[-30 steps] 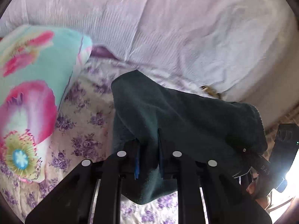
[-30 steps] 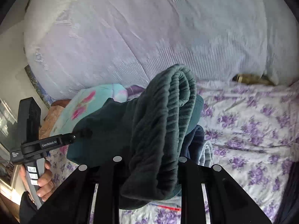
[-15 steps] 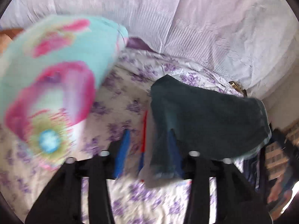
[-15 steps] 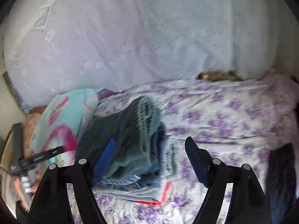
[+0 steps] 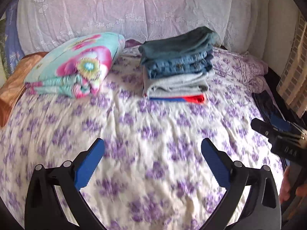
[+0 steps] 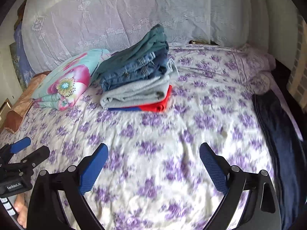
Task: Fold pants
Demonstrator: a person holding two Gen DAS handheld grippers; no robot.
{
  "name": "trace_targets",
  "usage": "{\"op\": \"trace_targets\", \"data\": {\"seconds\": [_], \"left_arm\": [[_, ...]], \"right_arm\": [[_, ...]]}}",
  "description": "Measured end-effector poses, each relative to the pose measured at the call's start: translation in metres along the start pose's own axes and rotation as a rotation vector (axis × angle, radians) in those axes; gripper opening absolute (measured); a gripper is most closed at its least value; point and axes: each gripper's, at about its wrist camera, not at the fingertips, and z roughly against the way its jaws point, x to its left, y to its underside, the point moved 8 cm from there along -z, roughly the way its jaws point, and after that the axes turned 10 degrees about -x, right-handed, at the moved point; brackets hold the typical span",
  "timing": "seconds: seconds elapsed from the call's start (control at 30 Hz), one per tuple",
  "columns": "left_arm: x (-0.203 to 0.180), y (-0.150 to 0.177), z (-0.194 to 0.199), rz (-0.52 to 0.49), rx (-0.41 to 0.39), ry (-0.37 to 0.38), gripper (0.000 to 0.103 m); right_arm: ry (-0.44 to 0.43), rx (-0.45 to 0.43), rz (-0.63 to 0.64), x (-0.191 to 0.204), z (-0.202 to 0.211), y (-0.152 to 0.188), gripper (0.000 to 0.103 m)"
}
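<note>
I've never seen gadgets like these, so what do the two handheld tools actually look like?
Both look alike: the left tool and the right tool have black plastic frames that fork into two fingers, with round silver bolts. Textured blue pads line the fingers. The left tool's body carries a small white label reading GenRobot.AI, above white buttons.

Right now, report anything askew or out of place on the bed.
The dark teal pants on top of the folded stack sit skewed, their far end riding up against the white lace cover. Nothing else stands out.

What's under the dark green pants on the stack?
Under the dark green pants: blue jeans, a grey garment, then a red-and-blue piece on the bedsheet. Only the folded edges show.
</note>
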Motion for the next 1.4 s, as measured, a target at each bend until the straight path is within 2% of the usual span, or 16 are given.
{"op": "trace_targets", "data": {"seconds": [0.07, 0.17, 0.23, 0.3, 0.43, 0.57, 0.8, 1.4], "left_arm": [[-0.005, 0.014, 0.004, 0.003, -0.019, -0.020, 0.098], [-0.010, 0.018, 0.007, -0.018, -0.086, -0.067, 0.098], [-0.013, 0.016, 0.010, -0.057, -0.144, -0.102, 0.098], [-0.014, 0.017, 0.009, -0.076, -0.171, -0.120, 0.098], [-0.014, 0.026, -0.003, -0.073, -0.129, -0.106, 0.098], [-0.013, 0.032, -0.011, -0.072, -0.103, -0.120, 0.098], [-0.011, 0.030, -0.006, -0.050, -0.125, -0.120, 0.098], [-0.011, 0.031, -0.006, -0.048, -0.120, -0.120, 0.098]], "right_arm": [[0.037, -0.038, 0.005, 0.000, 0.006, 0.010, 0.097], [0.100, -0.112, 0.048, 0.000, 0.015, 0.016, 0.097], [0.111, -0.148, 0.063, 0.000, 0.014, 0.017, 0.098], [0.117, -0.154, 0.062, -0.002, 0.013, 0.022, 0.098], [0.090, -0.117, 0.047, 0.000, 0.005, 0.033, 0.098], [0.090, -0.114, 0.068, 0.004, 0.006, 0.037, 0.098], [0.082, -0.115, 0.064, 0.003, 0.006, 0.037, 0.098], [0.080, -0.117, 0.062, 0.006, 0.009, 0.037, 0.098]]}}
